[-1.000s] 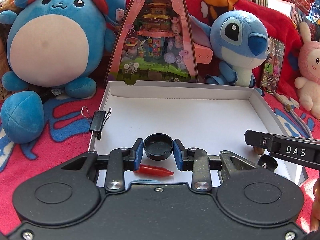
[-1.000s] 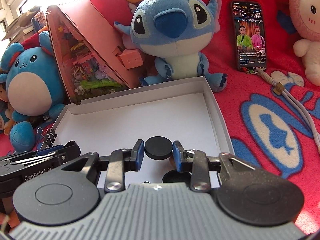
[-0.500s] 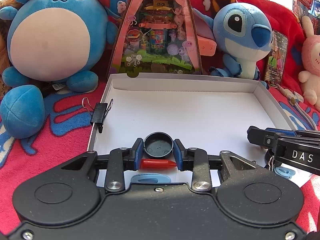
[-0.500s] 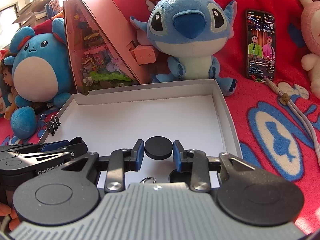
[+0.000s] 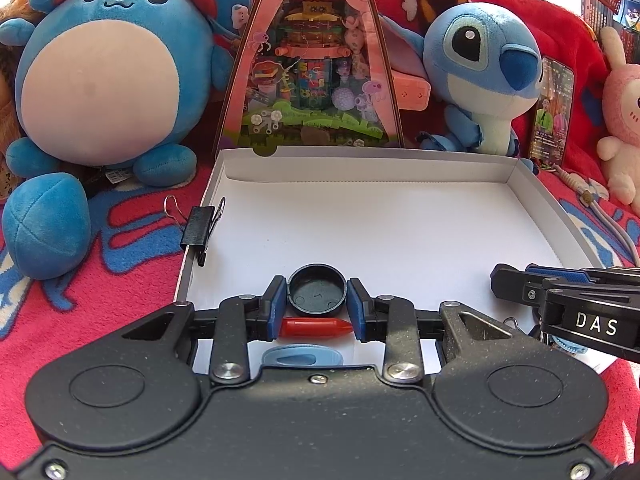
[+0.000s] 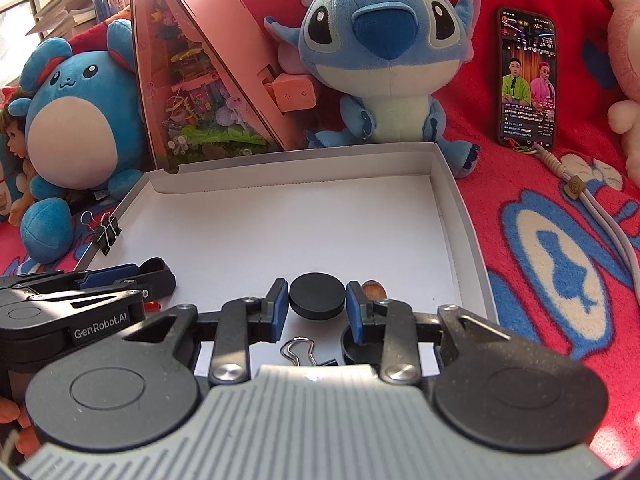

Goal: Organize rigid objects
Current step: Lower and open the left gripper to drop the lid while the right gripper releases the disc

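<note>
Fingers of left gripper (image 5: 317,309) clamped on hollow-side-up black cap (image 5: 317,290); right gripper (image 6: 317,309) clamped on black disc (image 6: 317,296), both above white box (image 5: 376,168) near edge. Lower level, release gently, avoid red piece (image 5: 316,327) beneath.

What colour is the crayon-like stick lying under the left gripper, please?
Red; the stick shows best in the left wrist view.

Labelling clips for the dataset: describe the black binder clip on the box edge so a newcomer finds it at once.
Start at the shallow white cardboard box lying open on the red blanket. Follow its left wall, on the side of the round blue plush toy: the black binder clip grips that rim. Unlike the loose items inside, it is clamped on, wire handles splayed.
</note>
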